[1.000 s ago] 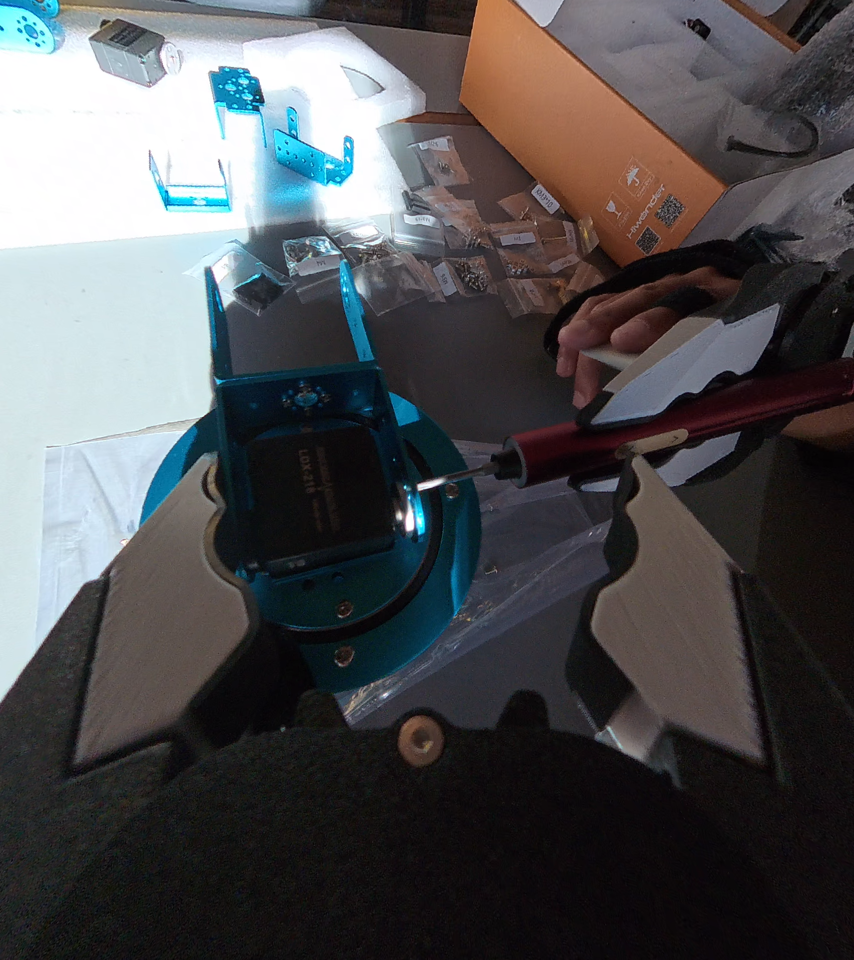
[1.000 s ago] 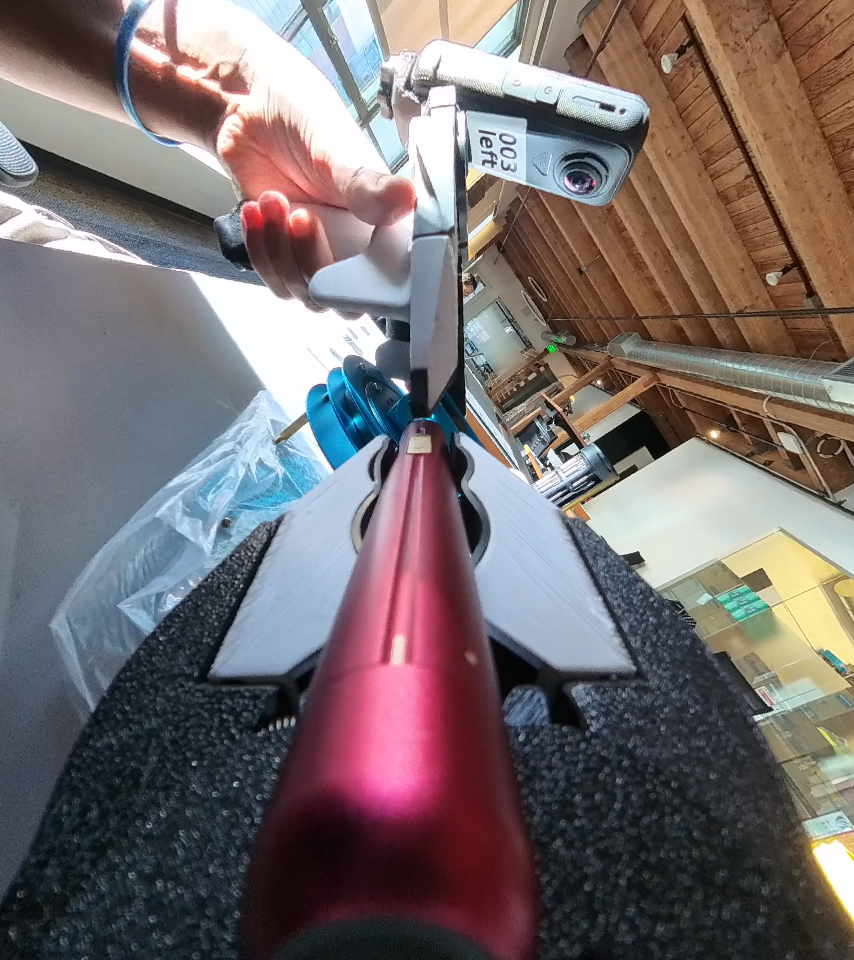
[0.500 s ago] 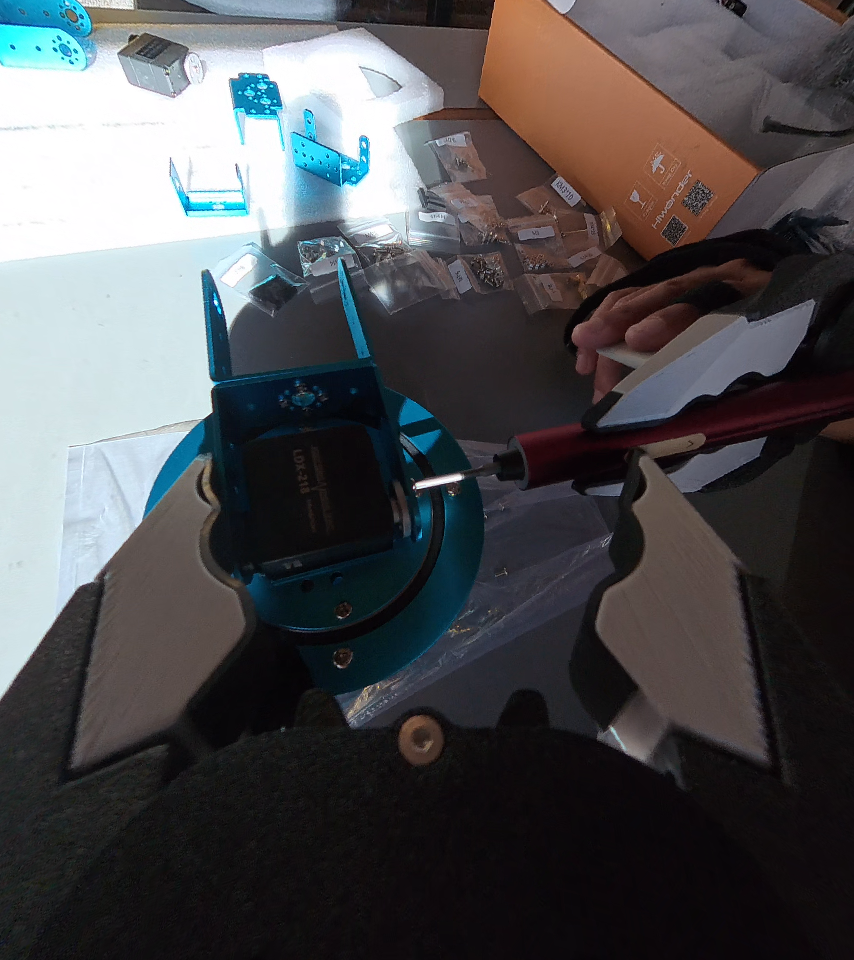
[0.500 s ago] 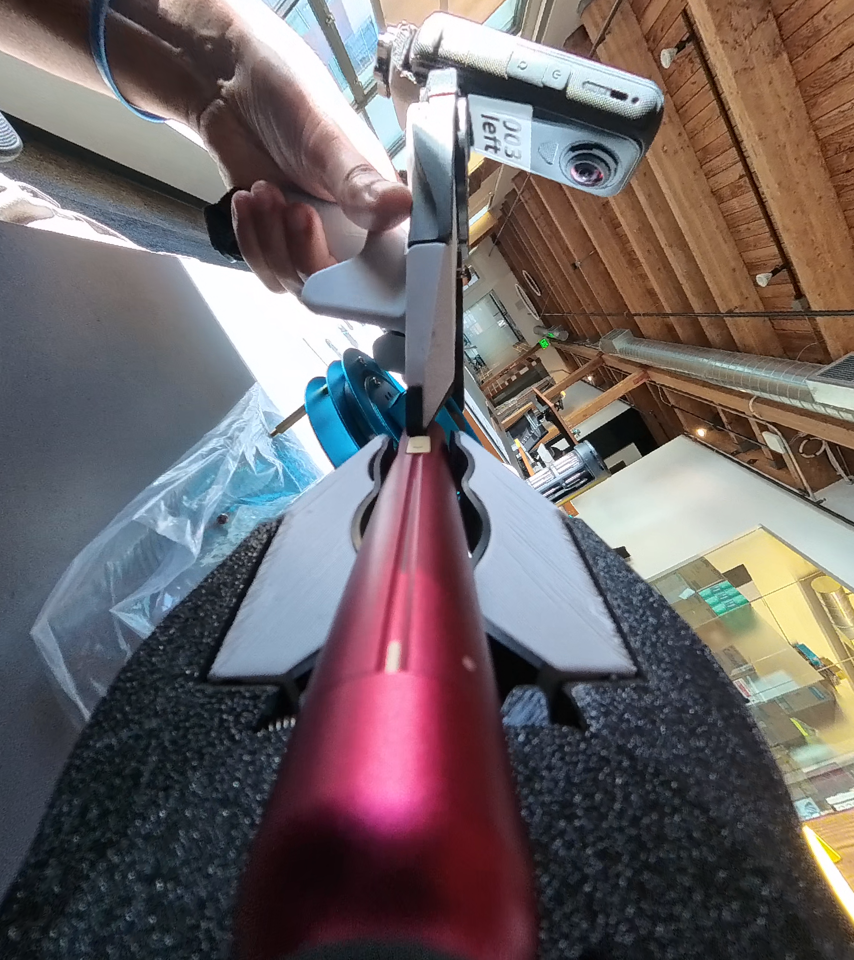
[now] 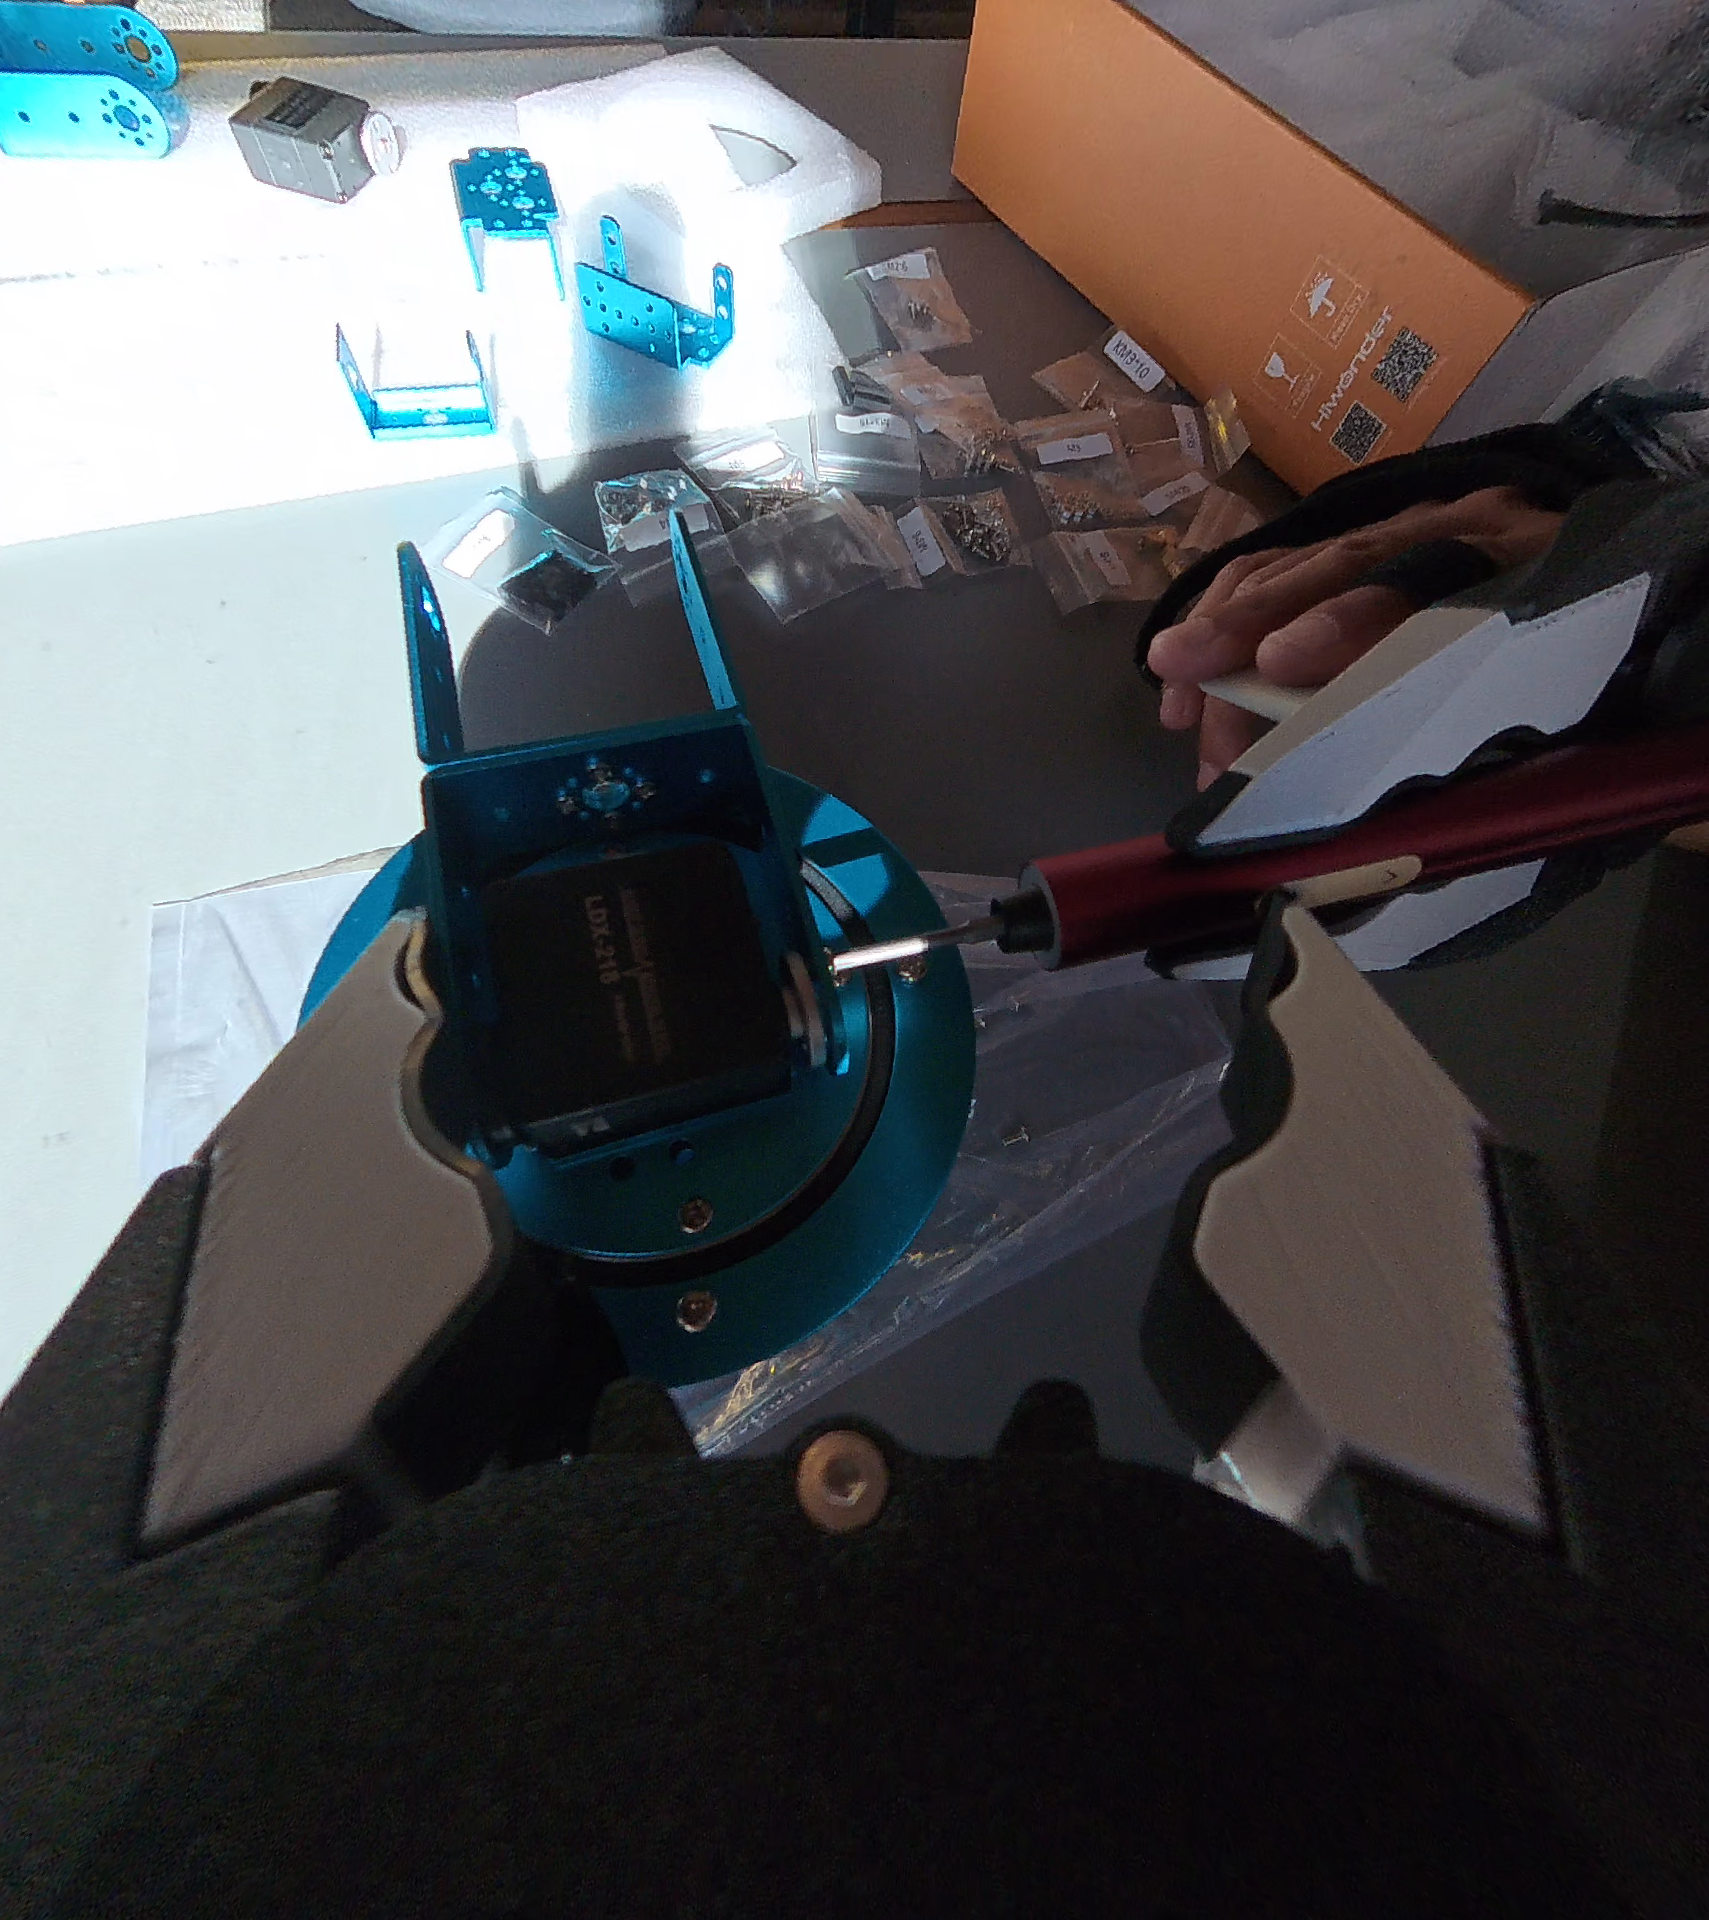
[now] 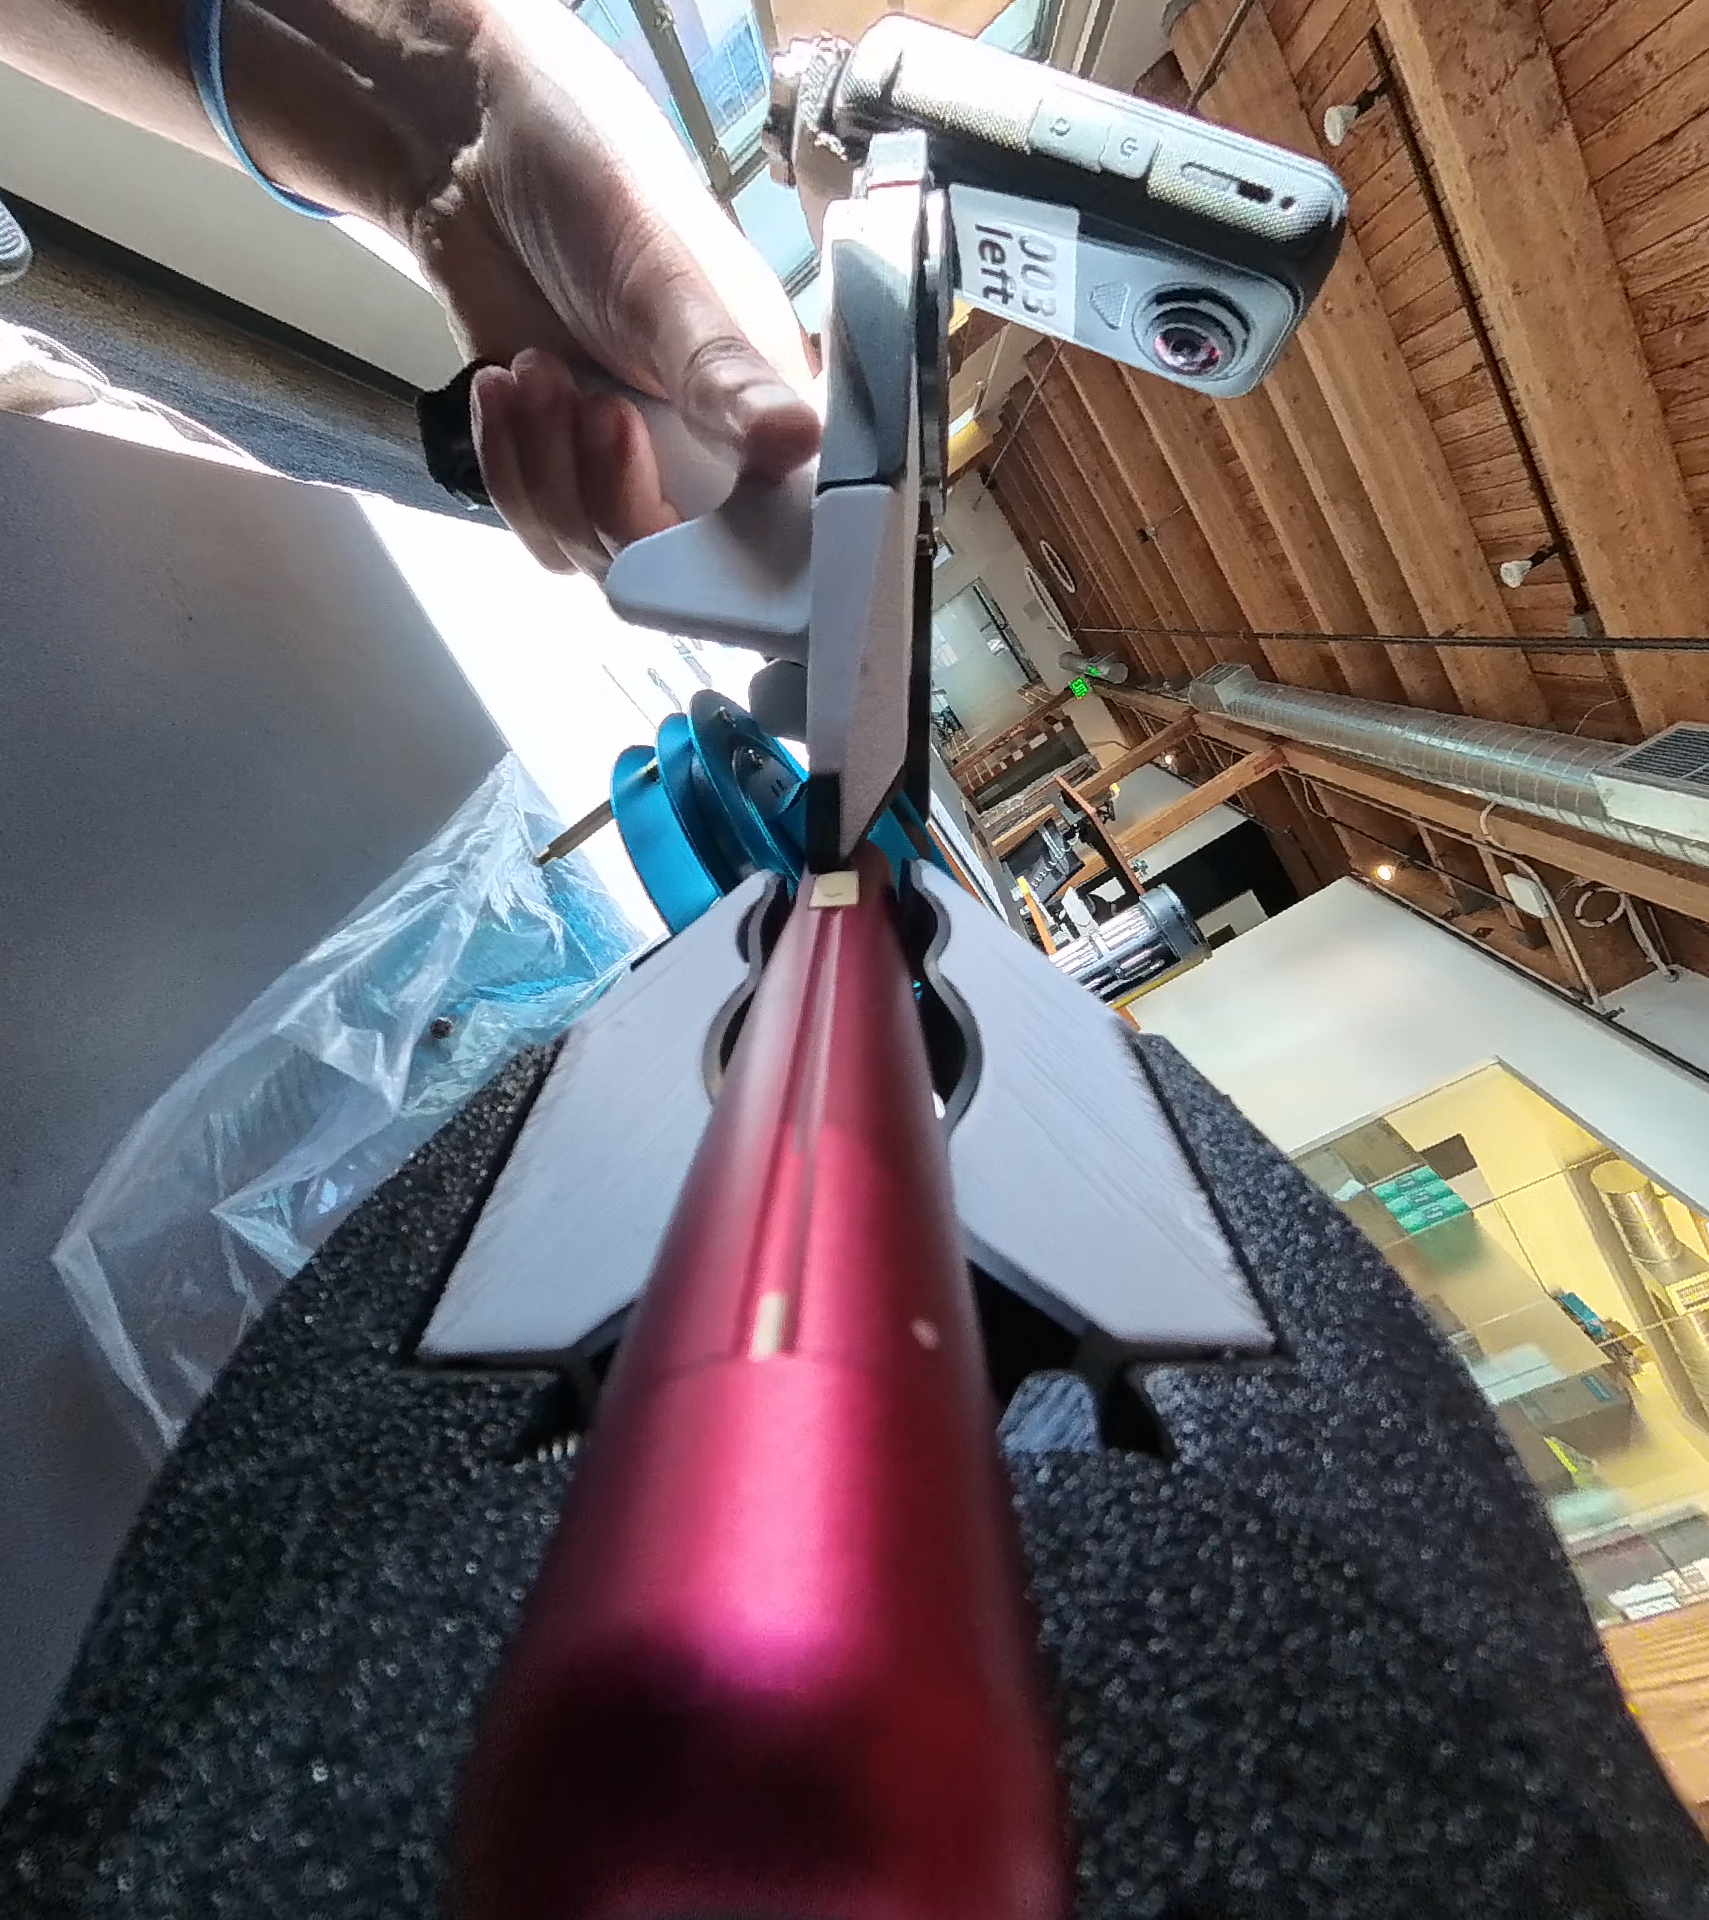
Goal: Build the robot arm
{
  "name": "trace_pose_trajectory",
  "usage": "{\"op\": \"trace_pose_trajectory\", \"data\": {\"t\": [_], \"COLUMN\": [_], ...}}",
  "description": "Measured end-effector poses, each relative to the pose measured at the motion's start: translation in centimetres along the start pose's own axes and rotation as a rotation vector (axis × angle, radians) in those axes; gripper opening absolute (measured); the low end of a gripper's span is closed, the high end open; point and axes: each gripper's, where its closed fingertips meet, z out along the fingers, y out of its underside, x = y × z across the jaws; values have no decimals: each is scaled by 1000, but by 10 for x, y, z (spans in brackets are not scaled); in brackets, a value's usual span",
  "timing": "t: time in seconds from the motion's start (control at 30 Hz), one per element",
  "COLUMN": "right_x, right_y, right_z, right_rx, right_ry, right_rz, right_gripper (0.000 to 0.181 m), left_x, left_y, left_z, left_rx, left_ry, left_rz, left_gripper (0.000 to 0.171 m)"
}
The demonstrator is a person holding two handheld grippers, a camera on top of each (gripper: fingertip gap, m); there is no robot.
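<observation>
Crimson metal fills the right gripper (image 6: 834,904): its fingers are closed on the red screwdriver (image 5: 1349,873), whose slim bit meets the right flank of the blue bracket (image 5: 601,800), at a screw too small to make out. Just ahead of the left gripper (image 5: 829,997), whose fingers stand wide apart and clamp nothing, sits the black servo (image 5: 621,997) in that bracket on the blue round base (image 5: 829,1247); the left-hand finger lies against the bracket's left side, the other hangs clear. Risk, as I judge it: the bit enters sideways, so it could slip off and skid. With one finger bracing, the base on its clear plastic bag (image 5: 1037,1174) may slide or turn. Beyond lie small screw packets (image 5: 933,499), loose blue brackets (image 5: 652,312) and an orange box (image 5: 1193,208).
</observation>
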Motion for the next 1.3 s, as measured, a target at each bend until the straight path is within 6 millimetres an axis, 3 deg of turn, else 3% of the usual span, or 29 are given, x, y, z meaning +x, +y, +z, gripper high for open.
{"op": "trace_pose_trajectory", "data": {"t": [1.3], "right_x": [-1], "right_y": [1], "right_z": [3], "right_rx": [-28], "right_ry": [12], "right_rz": [-31], "right_gripper": [23], "left_x": [-1], "left_y": [3], "left_z": [2], "left_rx": [-16], "left_ry": [1], "left_rz": [45], "left_gripper": [147]}}
